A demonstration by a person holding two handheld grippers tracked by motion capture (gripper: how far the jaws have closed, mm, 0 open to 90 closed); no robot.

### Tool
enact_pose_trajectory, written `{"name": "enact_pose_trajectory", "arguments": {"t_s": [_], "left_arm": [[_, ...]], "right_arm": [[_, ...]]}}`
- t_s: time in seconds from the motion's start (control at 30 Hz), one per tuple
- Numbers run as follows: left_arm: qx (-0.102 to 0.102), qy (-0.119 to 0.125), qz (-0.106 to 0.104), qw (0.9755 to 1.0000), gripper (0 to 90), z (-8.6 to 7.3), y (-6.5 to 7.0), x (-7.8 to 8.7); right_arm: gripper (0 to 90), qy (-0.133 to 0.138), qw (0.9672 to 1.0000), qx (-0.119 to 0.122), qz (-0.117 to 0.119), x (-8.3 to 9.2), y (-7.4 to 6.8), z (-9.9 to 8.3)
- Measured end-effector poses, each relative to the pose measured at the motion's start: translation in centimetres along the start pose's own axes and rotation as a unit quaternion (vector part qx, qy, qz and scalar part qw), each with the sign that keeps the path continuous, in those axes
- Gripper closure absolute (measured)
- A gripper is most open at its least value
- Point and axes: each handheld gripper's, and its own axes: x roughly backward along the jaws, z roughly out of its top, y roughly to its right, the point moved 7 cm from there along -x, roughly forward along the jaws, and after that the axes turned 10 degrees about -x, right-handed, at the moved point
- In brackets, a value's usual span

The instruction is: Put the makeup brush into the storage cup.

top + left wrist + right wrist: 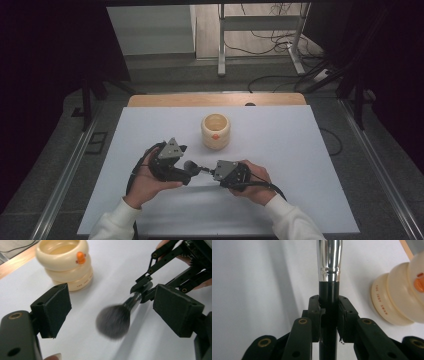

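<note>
A makeup brush with a dark fluffy head [113,321], a silver ferrule [329,257] and a black handle hangs level just above the white table [300,175]. My right gripper [329,320] is shut on the black handle [329,293]; in the high view it [210,171] sits right of centre. My left gripper [113,308] is open, its two pads [53,310] standing wide on either side of the brush head without touching it. In the high view the left gripper [186,172] faces the brush head [190,166] from the left.
A cream ringed cup [215,131] with an orange dot stands upright behind the grippers, near the table's middle; it is also in the left gripper view [66,262] and the right gripper view [399,295]. A wooden strip [215,100] runs along the far edge.
</note>
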Motion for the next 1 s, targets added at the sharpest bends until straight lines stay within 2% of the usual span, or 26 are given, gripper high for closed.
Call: {"name": "enact_pose_trajectory", "arguments": {"t_s": [0.3,0.63,1.0], "left_arm": [[0.032,0.011,0.015,0.9993,15.8,-2.0,-1.2,1.0],[0.053,0.005,0.014,0.9985,16.1,-3.0,-1.7,0.7],[0.089,0.008,0.017,0.9958,16.1,-4.7,-2.3,0.9]], "right_arm": [[75.1,0.015,0.999,-0.041,-0.005,1.0,1.0,-0.6],[75.1,0.028,0.9973,-0.068,-0.006,1.7,1.4,-1.0],[75.1,0.049,0.9947,-0.089,-0.011,2.6,1.9,-1.1]]}}
